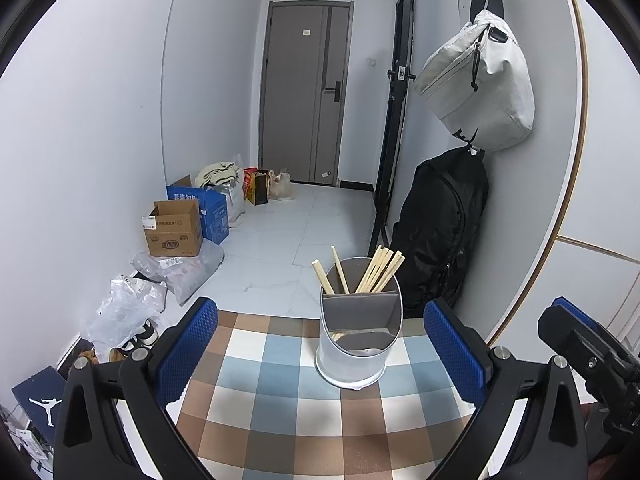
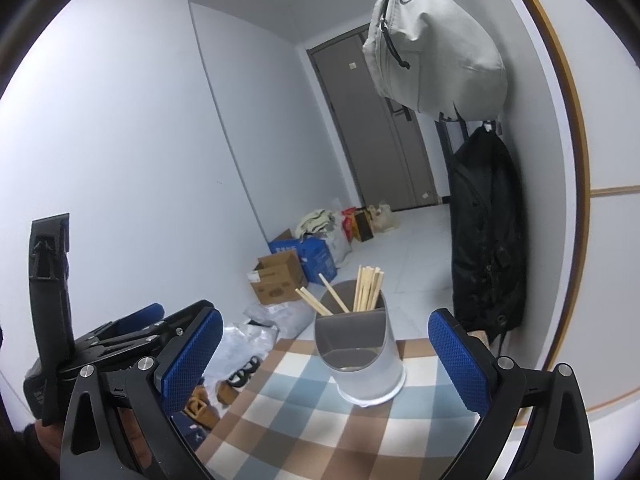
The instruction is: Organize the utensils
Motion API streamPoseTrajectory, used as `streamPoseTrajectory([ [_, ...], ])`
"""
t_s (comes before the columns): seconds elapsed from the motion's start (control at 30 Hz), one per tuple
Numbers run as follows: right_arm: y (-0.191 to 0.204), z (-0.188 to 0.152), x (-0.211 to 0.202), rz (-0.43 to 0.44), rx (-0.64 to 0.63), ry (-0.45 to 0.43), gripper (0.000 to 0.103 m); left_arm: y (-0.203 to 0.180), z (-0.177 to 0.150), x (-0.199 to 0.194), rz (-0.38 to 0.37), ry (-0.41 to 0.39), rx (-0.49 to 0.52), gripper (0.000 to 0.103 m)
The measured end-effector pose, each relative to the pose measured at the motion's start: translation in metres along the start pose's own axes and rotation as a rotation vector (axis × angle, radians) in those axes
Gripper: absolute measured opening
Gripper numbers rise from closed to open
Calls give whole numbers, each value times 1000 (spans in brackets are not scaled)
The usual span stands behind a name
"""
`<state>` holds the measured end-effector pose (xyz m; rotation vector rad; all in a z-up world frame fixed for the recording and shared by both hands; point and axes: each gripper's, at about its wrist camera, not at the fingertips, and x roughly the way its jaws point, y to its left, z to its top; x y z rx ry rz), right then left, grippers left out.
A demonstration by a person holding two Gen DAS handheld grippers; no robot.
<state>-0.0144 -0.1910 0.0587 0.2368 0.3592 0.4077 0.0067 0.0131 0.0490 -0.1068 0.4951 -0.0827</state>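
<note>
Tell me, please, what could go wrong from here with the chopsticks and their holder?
The holder stands near the far edge of the checked table; a push could slide it off. The chopsticks lean loosely above the rim, so the open right gripper or left gripper could knock them out.

Ahead of my claws, the holder (image 1: 358, 336) wall hides the chopsticks' (image 1: 380, 270) lower ends, and I can't read the box (image 1: 174, 232) print far left.
</note>
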Motion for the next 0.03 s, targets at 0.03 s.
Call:
streamPoseTrajectory([
  [0.03,-1,-1,2,-3,1,3,103,0,-1,2,-1,3,-2,100],
])
